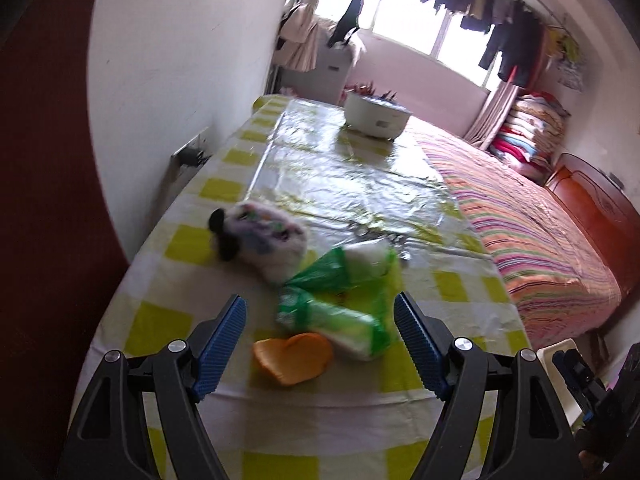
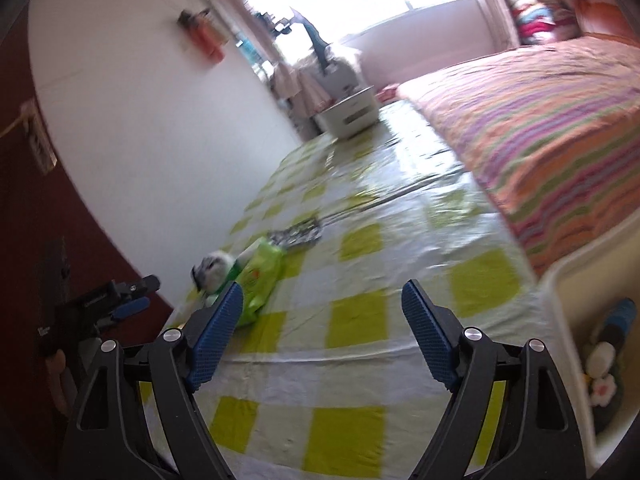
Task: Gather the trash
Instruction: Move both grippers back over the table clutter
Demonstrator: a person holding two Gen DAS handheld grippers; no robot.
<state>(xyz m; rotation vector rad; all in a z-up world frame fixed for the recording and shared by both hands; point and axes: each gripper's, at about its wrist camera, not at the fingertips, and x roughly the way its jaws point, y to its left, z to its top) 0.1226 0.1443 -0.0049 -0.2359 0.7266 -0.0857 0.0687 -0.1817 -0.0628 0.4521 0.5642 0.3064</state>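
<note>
Left wrist view: left gripper (image 1: 320, 330) held wide apart, empty, above orange peel (image 1: 294, 357) and green wrappers (image 1: 340, 300) on checked cloth (image 1: 160, 320). Likely to pinch the cloth too.

Right wrist view: right gripper (image 2: 322, 318) spread, empty, well right of the wrappers (image 2: 260, 280). Blurred; aim could miss.

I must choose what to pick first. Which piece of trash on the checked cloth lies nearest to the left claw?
The orange peel-like scrap, lying between the open left claw fingers. The green-and-white plastic wrappers and the crumpled white bag lie farther away.
</note>
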